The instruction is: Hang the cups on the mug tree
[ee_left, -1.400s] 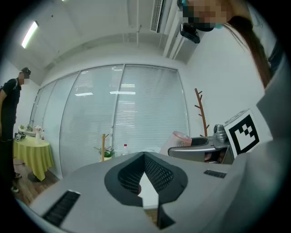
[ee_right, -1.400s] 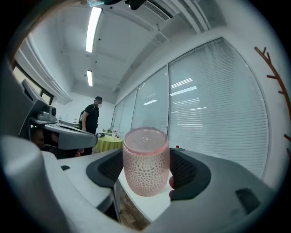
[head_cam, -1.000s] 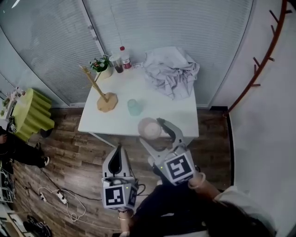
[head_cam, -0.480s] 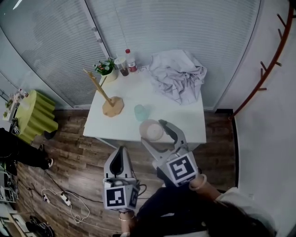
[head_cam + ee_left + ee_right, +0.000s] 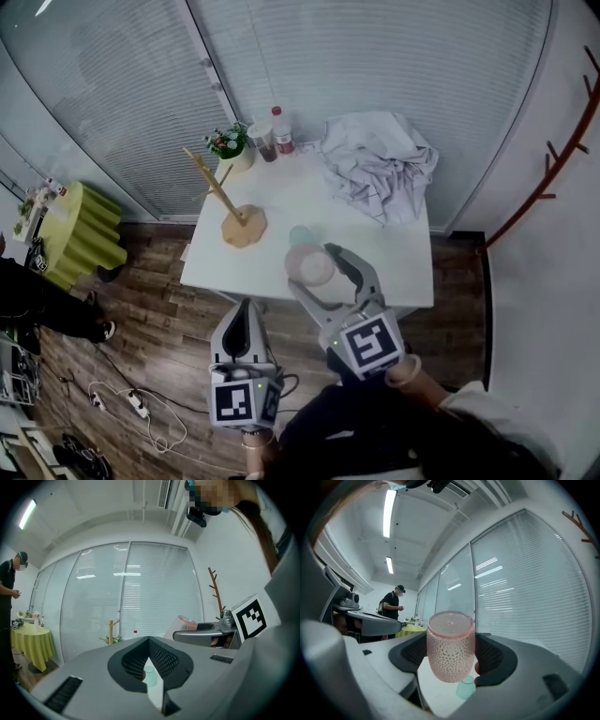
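The wooden mug tree (image 5: 234, 202) stands at the white table's (image 5: 394, 262) left end, with bare pegs. A pale green cup (image 5: 300, 235) sits upright near the table's middle. My right gripper (image 5: 319, 272) is shut on a pink dotted cup (image 5: 311, 265), held upright above the table's front part, just short of the green cup. In the right gripper view the pink cup (image 5: 451, 651) fills the space between the jaws, and the green cup (image 5: 465, 687) shows below it. My left gripper (image 5: 246, 323) is shut and empty, over the floor in front of the table.
A crumpled grey cloth (image 5: 380, 164) covers the table's far right. A potted plant (image 5: 232, 145), a jar (image 5: 263, 141) and a bottle (image 5: 281, 131) stand at the far left corner. A yellow-green round table (image 5: 80, 234) and a person (image 5: 37, 300) are at left, a red coat rack (image 5: 553, 159) at right.
My right gripper has carried the pink cup farther over the table, closer to the green cup. The left gripper has kept its place.
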Demonstrator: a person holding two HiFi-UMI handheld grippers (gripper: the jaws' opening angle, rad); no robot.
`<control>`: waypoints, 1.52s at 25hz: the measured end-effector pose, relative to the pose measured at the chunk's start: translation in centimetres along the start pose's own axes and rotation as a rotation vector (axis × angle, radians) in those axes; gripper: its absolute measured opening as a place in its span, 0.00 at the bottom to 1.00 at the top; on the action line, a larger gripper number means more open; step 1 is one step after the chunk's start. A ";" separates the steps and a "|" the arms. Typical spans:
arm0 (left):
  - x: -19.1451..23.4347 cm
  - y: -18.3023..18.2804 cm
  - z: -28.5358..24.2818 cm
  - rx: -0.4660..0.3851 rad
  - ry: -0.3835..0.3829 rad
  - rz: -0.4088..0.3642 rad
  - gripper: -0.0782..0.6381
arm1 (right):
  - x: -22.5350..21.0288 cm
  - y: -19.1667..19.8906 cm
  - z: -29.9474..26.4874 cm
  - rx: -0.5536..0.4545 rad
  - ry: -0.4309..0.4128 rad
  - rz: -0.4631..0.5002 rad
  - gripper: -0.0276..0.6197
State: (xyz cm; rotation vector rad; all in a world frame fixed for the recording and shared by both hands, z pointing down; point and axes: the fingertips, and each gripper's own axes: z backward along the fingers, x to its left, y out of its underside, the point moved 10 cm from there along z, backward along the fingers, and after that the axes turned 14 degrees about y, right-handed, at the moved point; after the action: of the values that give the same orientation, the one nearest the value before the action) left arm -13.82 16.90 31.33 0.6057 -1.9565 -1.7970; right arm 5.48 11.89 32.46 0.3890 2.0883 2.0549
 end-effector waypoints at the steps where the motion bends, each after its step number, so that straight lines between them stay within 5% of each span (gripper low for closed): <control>1: 0.3 -0.1 -0.2 -0.002 -0.003 -0.001 0.11 | 0.0 -0.1 -0.4 -0.004 -0.003 0.001 0.54; 38: 7.9 -1.9 -8.9 0.016 -0.179 -0.028 0.11 | -1.8 -1.6 -14.7 -0.073 -0.191 -0.032 0.54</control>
State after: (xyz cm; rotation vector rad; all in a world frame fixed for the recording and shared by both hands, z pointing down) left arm -15.09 4.98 30.21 0.4944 -2.0894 -1.9125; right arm 2.49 -2.68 31.11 0.5155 1.8916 1.9838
